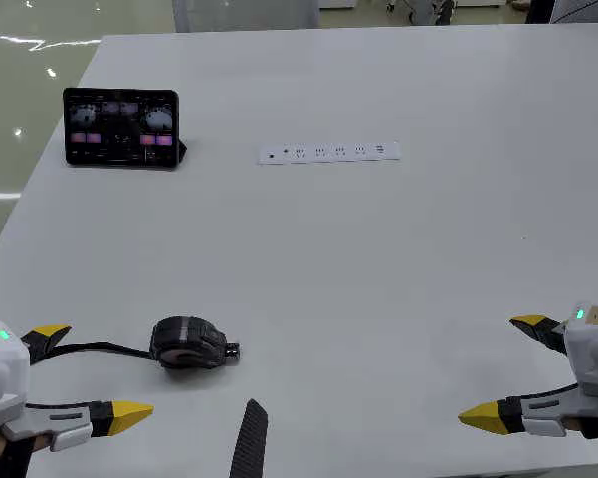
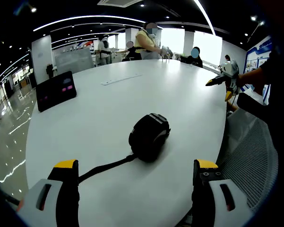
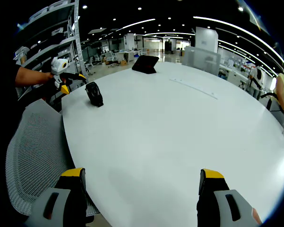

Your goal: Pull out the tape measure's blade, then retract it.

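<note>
**Two claws apart, tape measure lying loose at seven o'clock**

Both grippers hang clear of the work with nothing between their jaws; the left gripper (image 1: pixel 104 368) sits at eight o'clock in the head view with its yellow tips spread wide, and the right gripper (image 1: pixel 490 369) at four o'clock is equally agape. The tape measure (image 1: pixel 187 343) rests on the white table (image 1: pixel 398 249) at seven o'clock, just beside the left gripper and well apart from the right one; we judge its blade fully wound in, so the pull has not yet begun.

Several things could go wrong from here, in our view. The case looks rounded, dark and rubbery, and the tabletop is smooth and glossy; a tug on the blade with the case unpinned would likely drag the whole thing sideways. The end hook (image 1: pixel 234 350) at the case's three o'clock side is a small tab; wide blunt tips may slip off it. The black wrist strap (image 1: pixel 90 349) trails from the case's nine o'clock side toward the left gripper; closing there would catch limp cord, not the body. Letting the blade go freely could whip it back.

A dark tablet (image 1: pixel 120 127) stands at ten o'clock; a flat white power strip (image 1: pixel 328 152) lies at twelve.
</note>
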A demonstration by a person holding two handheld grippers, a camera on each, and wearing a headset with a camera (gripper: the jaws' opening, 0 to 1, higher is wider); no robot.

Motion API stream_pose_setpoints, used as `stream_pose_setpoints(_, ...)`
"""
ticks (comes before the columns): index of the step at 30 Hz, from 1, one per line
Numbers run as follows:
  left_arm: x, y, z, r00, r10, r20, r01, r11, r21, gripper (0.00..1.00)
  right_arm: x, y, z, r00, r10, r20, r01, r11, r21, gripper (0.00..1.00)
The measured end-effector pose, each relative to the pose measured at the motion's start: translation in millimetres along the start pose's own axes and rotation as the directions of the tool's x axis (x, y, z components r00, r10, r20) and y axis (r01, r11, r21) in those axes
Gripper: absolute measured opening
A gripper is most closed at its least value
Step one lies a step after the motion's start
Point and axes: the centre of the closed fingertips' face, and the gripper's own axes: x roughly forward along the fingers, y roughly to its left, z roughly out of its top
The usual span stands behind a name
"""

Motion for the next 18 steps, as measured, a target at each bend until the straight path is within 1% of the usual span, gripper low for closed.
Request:
stream_pose_setpoints(3,-0.1,1.0,0.4,1.0000,0.001,0.005,-0.001,1.000,0.006,0.99,-0.5,-1.0,-1.5,1.0000,0.001,-0.003,-0.001,1.000,-0.003,0.99)
stream_pose_setpoints(9,1.4,2.2,-0.5,1.0000,-0.001,-0.003,0.001,1.000,0.006,0.99,-1.6,-3.0,-4.4,1.0000,-0.002,-0.004,0.002,1.000,0.004,0.99)
stream_pose_setpoints(18,3.6,0.0,-1.6,0.9998,-0.016,-0.015,0.016,1.000,0.012,0.99,-0.1,-3.7,-3.7,1.0000,-0.005,-0.002,0.005,1.000,-0.007,0.99)
